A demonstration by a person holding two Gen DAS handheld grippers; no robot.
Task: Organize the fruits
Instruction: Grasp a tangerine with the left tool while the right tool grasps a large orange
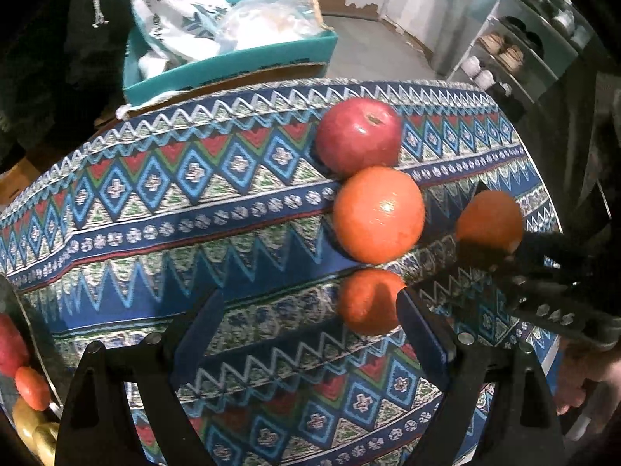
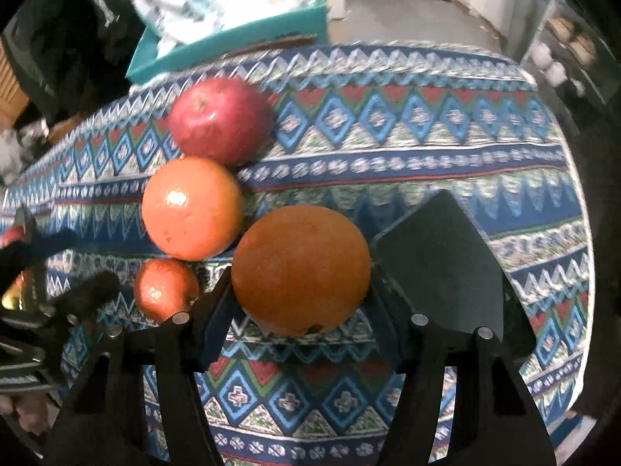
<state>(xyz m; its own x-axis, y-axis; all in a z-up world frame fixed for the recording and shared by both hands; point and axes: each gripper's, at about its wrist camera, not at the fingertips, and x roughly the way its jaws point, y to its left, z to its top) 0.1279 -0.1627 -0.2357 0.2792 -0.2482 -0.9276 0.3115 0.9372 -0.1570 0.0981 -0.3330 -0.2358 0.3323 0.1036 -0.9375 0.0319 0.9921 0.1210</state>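
A red apple, a large orange and a small orange lie in a touching row on the patterned tablecloth. My right gripper is shut on a darker orange, just right of the row; it also shows in the left wrist view. My left gripper is open and empty, its right finger beside the small orange.
A teal box holding white bags stands beyond the table's far edge. A shelf rack stands at the back right. More fruit shows at the left edge of the left wrist view.
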